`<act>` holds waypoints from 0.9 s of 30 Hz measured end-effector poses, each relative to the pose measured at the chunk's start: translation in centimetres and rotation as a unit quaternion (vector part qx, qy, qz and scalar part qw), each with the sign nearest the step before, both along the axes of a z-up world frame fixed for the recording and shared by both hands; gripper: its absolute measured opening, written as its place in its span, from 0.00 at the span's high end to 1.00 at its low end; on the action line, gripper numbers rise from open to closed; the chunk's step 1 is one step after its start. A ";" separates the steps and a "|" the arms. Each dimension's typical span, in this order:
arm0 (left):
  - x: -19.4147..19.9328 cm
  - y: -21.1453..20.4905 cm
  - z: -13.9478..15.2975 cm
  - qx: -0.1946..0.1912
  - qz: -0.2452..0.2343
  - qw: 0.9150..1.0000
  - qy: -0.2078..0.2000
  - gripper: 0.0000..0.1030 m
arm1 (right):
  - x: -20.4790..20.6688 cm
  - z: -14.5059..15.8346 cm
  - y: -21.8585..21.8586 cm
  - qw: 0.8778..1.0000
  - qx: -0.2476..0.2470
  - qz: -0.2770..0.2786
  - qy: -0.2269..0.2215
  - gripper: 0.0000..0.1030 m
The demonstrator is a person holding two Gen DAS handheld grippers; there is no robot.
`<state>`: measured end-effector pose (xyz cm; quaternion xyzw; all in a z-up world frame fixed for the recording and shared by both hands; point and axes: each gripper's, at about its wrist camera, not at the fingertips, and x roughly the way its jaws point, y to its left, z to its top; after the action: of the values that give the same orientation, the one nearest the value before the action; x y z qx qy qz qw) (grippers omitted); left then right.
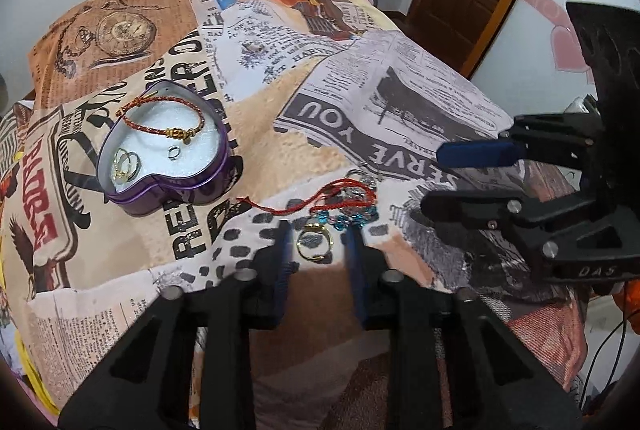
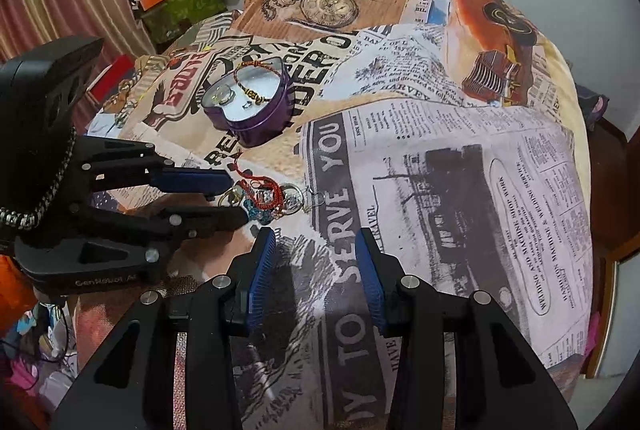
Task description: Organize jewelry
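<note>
Two tools were over the bed, both with jaws spread and holding nothing. The step in hand looked like the pick-up of a loose piece for transfer to the heart-shaped tin (image 1: 168,145). Left tool (image 1: 318,244) straddled a gold ring (image 1: 314,244) lying flat on the printed bedspread (image 1: 400,89); the ring sat between the two blue pads (image 1: 282,258), not visibly touched by either. Landmark taken as the tin: the ring lay to its right and nearer the left wrist camera, well apart from the tin wall. Just beyond the ring, also to the right of the tin, a tangle of red cord bracelet (image 1: 320,199), blue beads (image 1: 348,218) and silvery pieces lay bunched together, the beads close to the ring, contact not certain. Inside the tin, on white foam: a red-and-gold bracelet (image 1: 160,113) partly draped over the far rim, a small silver ring (image 1: 175,151), and gold rings (image 1: 126,163) at the left lobe. Right tool (image 2: 316,270) hung over bare bedspread right of the tangle, idle. Judged next: closing the left tool on the ring without snagging the beads, lifting straight, then carrying left to the tin. A thin ring on soft fabric may sink or slip from the pads.
</note>
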<state>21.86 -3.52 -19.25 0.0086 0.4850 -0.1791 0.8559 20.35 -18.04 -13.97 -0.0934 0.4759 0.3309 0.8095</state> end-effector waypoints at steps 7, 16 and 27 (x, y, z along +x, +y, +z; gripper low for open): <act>-0.2 1.4 0.2 -0.039 0.013 0.999 0.004 0.93 | 0.1 -0.2 0.5 1.000 0.002 0.002 -0.004 0.63; -1.0 2.7 0.6 -0.031 0.020 0.999 -0.001 1.00 | 1.2 -0.6 1.3 1.000 -0.017 -0.002 -0.023 0.63; -1.8 3.2 0.8 -0.024 0.014 1.000 -0.015 1.00 | 1.0 -0.2 2.9 0.999 -0.005 0.016 -0.043 0.71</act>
<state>20.07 -0.29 -18.47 -0.0158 0.4681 -0.1787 0.8653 21.38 -15.17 -14.13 -0.1191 0.4410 0.3374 0.8231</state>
